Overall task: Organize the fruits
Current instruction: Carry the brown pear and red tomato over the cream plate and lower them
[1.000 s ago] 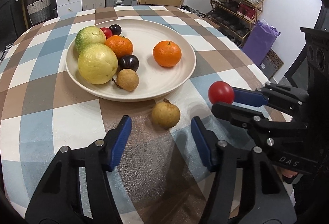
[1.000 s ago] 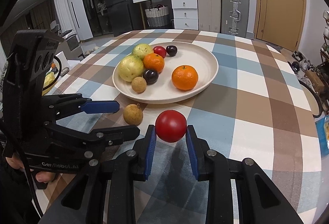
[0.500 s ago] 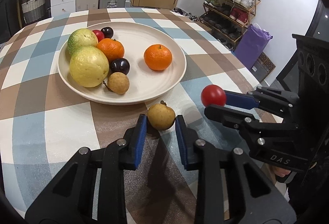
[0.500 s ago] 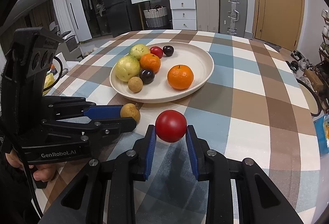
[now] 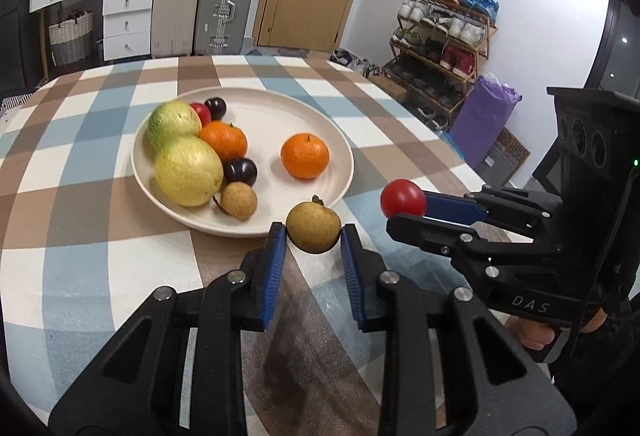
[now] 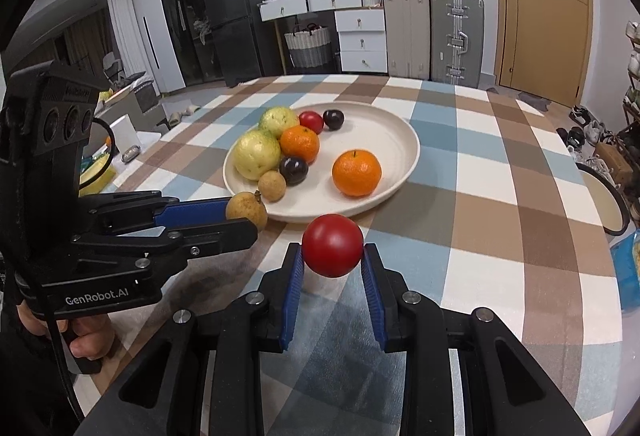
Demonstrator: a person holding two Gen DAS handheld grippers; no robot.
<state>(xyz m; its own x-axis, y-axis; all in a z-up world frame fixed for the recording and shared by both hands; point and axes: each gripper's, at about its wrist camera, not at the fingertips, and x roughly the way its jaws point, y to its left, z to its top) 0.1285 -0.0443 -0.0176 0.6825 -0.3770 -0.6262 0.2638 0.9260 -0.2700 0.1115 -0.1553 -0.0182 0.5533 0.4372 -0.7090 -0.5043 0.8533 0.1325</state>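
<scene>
My left gripper [image 5: 313, 236] is shut on a brown longan [image 5: 313, 230] and holds it above the table near the front rim of the cream plate [image 5: 344, 144]. My right gripper [image 6: 332, 256] is shut on a red cherry tomato [image 6: 332, 245], held above the table just in front of the plate [image 6: 408, 140]. The plate holds two yellow-green guavas [image 5: 188, 170], two oranges [image 5: 305, 156], two dark plums, a red tomato and another longan [image 5: 239, 200]. The left gripper with its longan [image 6: 246, 211] shows in the right wrist view; the right gripper's tomato [image 5: 403, 198] shows in the left wrist view.
The round table has a checked blue, brown and white cloth [image 6: 500, 164]. Beyond it stand suitcases [image 6: 456, 36], white drawers, a fridge, a door and a shoe rack [image 5: 444, 36]. A purple bag [image 5: 486, 120] sits on the floor to the right.
My left gripper moved forward over the loose longan, shut on it and lifted it off the table. My right gripper kept its hold on the red tomato and rose slightly.
</scene>
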